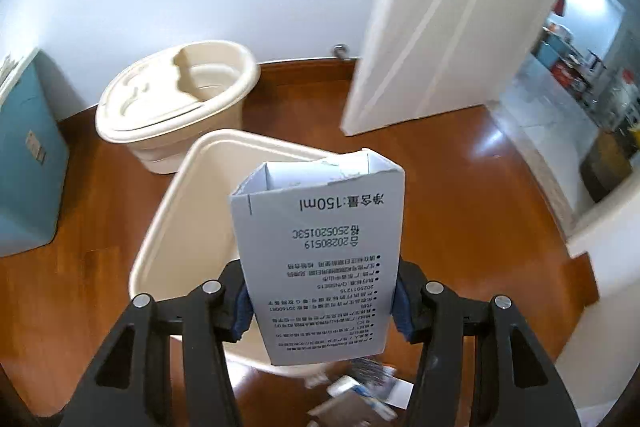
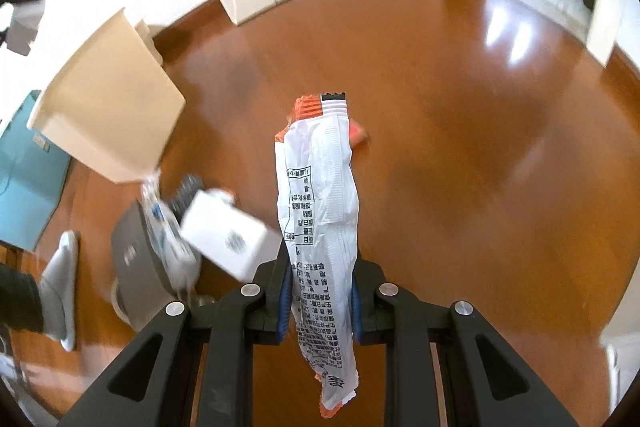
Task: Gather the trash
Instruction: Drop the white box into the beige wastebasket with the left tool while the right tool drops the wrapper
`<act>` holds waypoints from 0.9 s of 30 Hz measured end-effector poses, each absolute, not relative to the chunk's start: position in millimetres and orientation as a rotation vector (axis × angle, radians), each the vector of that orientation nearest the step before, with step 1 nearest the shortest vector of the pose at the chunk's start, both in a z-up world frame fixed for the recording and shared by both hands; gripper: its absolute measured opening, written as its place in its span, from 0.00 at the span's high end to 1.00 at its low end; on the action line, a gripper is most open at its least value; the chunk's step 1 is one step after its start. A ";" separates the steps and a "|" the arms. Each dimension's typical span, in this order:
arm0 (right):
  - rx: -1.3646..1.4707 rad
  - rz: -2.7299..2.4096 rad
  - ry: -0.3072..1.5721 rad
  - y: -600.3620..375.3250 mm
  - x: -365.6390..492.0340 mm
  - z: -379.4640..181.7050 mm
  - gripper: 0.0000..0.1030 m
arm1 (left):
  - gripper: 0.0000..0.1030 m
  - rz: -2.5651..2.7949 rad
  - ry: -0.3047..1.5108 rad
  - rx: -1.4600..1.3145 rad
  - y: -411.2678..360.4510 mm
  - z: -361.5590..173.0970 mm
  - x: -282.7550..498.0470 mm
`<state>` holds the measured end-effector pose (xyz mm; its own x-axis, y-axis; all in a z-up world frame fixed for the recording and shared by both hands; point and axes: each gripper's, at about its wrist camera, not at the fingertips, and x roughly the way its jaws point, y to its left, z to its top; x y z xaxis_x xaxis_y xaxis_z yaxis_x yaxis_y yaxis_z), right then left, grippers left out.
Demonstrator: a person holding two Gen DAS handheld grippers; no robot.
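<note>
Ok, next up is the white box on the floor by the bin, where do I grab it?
I'd pinch the white box across its long side faces, near the end with the printed code, coming from above on the bare-floor side. It lies tilted, broad face up, and the grey box and clear plastic crowd its other side.

Bright daylight glares on the wooden floor (image 2: 508,31); fisheye edges bend, right view blurred

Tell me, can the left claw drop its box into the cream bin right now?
Probably yes. The left claw holds the white box right in front of the open cream bin, and nothing sits between them. The bin's mouth is uncovered, so the way looks free.
</note>
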<state>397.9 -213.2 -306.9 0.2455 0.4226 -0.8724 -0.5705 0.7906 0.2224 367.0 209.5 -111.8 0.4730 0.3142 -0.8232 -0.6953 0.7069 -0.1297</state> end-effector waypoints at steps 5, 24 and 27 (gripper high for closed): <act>-0.179 0.775 1.040 -170.3 408.2 -267.4 0.77 | 0.30 0.715 0.946 -0.569 240.0 -157.2 346.0; 0.231 1.355 0.988 128.9 431.2 -134.9 0.69 | 0.29 0.838 0.837 -0.694 225.8 -115.6 233.6; 0.188 1.382 1.093 170.1 422.1 -150.8 0.23 | 0.28 0.849 0.880 -0.726 223.2 -131.7 224.8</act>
<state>422.1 170.1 -150.8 -0.1861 0.8428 -0.5051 -0.6859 0.2567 0.6810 224.8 223.2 -131.7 0.3698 0.3212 -0.8718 -0.8598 0.4739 -0.1901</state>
